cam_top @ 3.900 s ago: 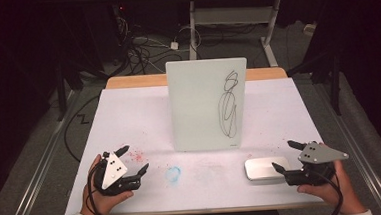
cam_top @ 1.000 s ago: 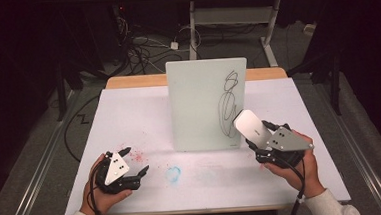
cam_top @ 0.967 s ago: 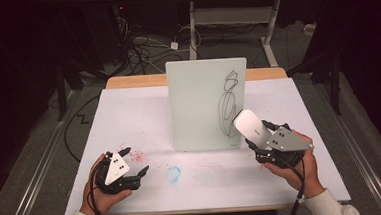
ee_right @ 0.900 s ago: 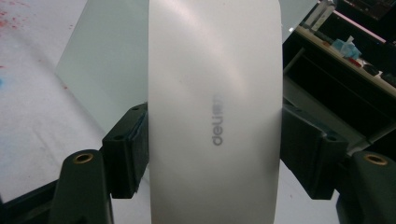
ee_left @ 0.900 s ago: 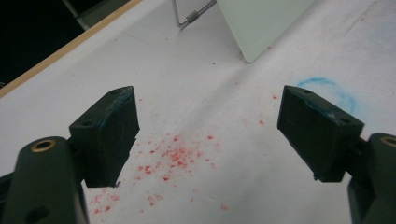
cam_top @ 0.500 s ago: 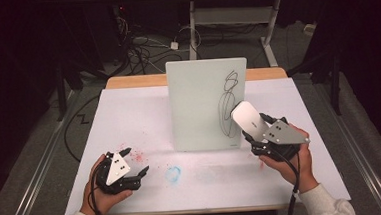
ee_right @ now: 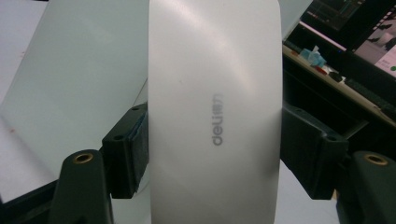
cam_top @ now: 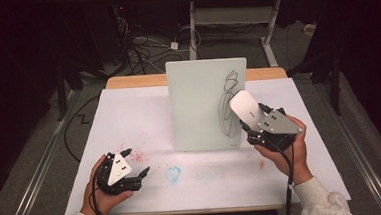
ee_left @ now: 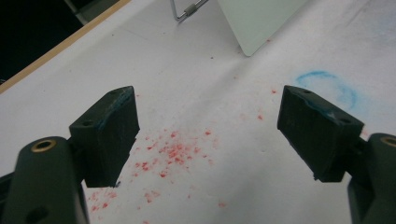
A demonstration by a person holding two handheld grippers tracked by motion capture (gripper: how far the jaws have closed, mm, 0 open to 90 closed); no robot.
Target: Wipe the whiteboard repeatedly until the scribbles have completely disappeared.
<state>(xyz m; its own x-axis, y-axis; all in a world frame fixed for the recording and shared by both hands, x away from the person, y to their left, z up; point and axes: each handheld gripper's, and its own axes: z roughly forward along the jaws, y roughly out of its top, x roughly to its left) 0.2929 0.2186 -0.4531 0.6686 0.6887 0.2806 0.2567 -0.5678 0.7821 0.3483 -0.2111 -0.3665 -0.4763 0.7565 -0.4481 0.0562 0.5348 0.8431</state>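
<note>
A white paper-covered worktop [cam_top: 128, 111] carries an upright pale glass board [cam_top: 203, 106] scribbled black at 3 o'clock. The right gripper [cam_top: 252, 126] grasps a white oval eraser [cam_top: 246, 109] at the scribble; wiping seemingly comes next. The left gripper [cam_top: 134, 163] rests released at 7 o'clock.

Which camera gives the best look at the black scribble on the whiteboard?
The high view: the scribble is on the board's right side, partly covered by the white eraser. The left gripper view catches just a blank board corner; in the right gripper view the eraser hides it.
</note>
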